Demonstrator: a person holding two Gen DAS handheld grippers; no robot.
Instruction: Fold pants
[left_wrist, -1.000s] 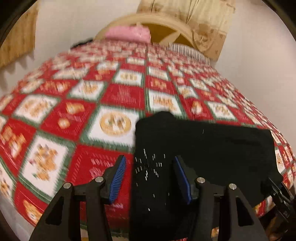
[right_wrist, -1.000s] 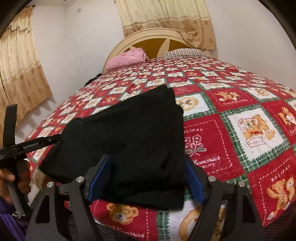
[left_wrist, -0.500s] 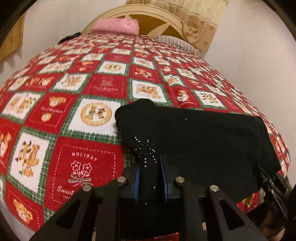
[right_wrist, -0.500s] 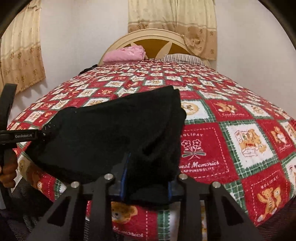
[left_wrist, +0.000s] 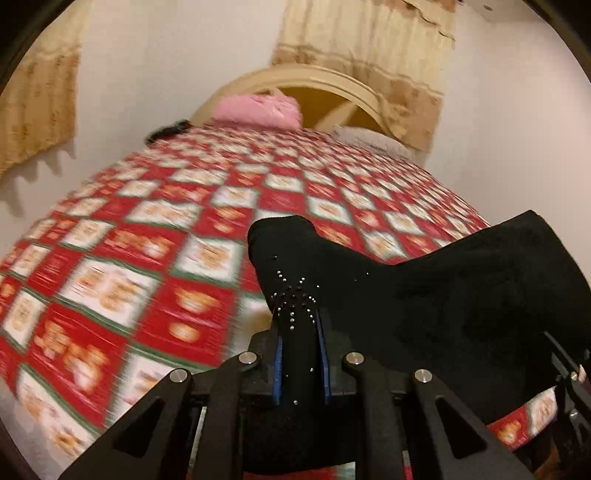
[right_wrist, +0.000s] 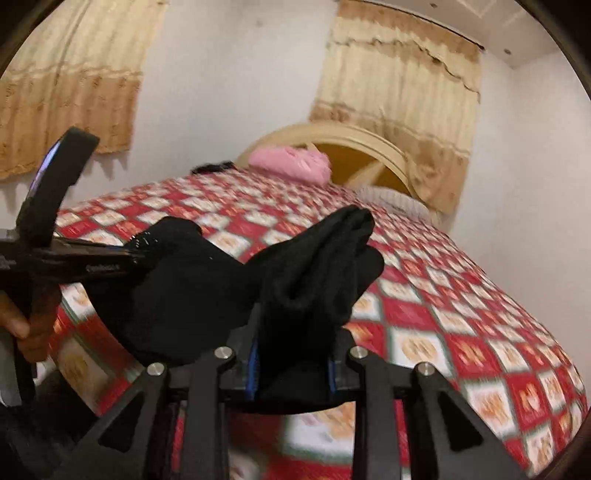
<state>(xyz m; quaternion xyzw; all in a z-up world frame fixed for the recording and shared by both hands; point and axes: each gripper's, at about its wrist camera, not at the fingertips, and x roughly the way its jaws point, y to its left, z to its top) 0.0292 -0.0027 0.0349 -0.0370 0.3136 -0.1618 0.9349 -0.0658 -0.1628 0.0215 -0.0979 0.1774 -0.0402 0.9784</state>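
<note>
From the left wrist view, the left gripper (left_wrist: 300, 363) is clamped narrowly on a bunched end of the one pair of black pants (left_wrist: 443, 295), the cloth squeezed between its two blue pads (left_wrist: 277, 369) and dotted there with a small cluster of shiny studs (left_wrist: 295, 299). The pants are lifted off the quilt (left_wrist: 147, 258) near the bed's foot edge and stretch away to the right, where a bit of the other tool's black frame shows at the picture's edge. The quilt is a red, white and green check (blurred here, so the little pictures in the squares cannot be made out). At the head end I count one pink pillow (left_wrist: 258, 110), one pale striped pillow (left_wrist: 373, 138) beside it, one arched cream headboard (left_wrist: 314, 79), and two beige curtains, one behind the headboard (left_wrist: 369, 48) and one on the left wall (left_wrist: 37, 103). From the right wrist view, the right gripper (right_wrist: 291, 374) is likewise closed tight on a thick fold of the pants (right_wrist: 314, 269), which rise in a peak above its fingers and sag leftward across to the left gripper (right_wrist: 133, 256), held in a bare hand (right_wrist: 22, 328) over the bed's near left corner. The same pink pillow (right_wrist: 291, 164), headboard (right_wrist: 332, 140) and two curtains (right_wrist: 399, 85) show behind.
</note>
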